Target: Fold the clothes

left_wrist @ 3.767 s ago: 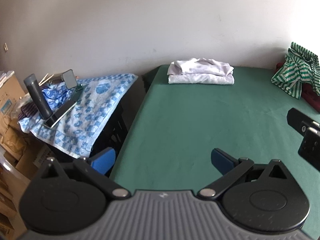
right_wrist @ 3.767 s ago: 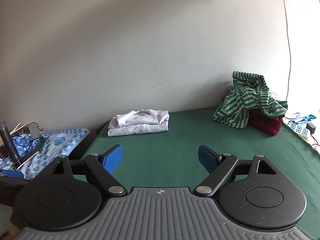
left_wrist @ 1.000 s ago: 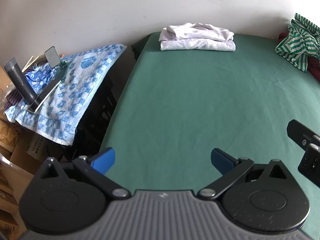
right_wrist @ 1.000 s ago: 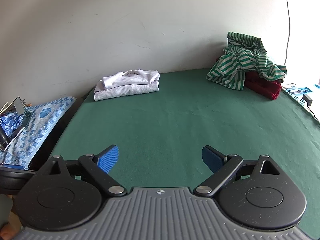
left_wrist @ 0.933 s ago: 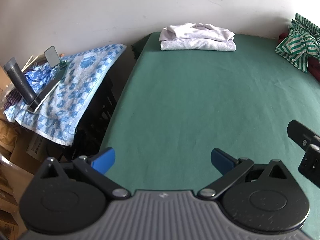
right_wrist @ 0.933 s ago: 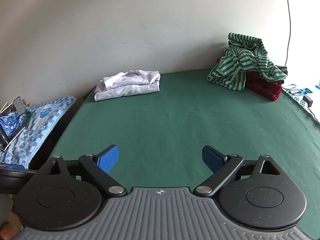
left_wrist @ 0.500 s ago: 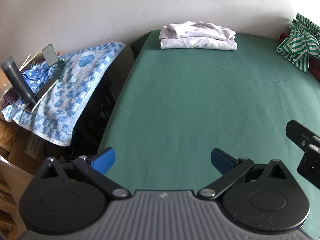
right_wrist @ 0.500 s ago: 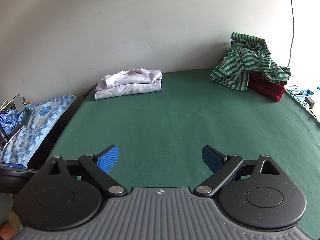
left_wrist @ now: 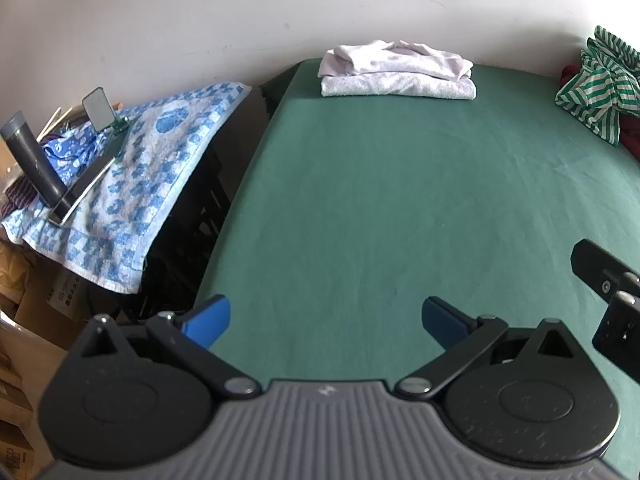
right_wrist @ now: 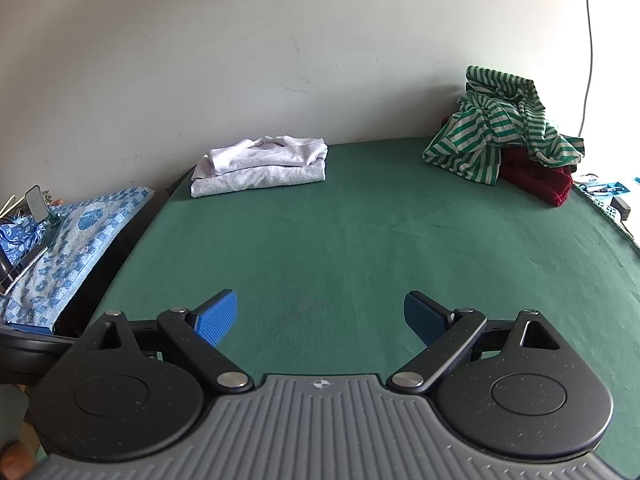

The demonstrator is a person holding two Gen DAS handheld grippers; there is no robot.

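both my tongs were spread wide with nothing in them, hovering over the near edge of the green table [right_wrist: 360, 240]. left gripper [left_wrist: 326, 318] sat near the table's left edge, right gripper [right_wrist: 320, 314] more toward the middle. folded white stack [right_wrist: 260, 170] was at the far left by the wall. striped shirt [right_wrist: 500, 136] lay crumpled at the far right on top of a red garment [right_wrist: 536, 182]. blue towel [left_wrist: 152, 160] with a phone [left_wrist: 82, 190] on it was off to the left.
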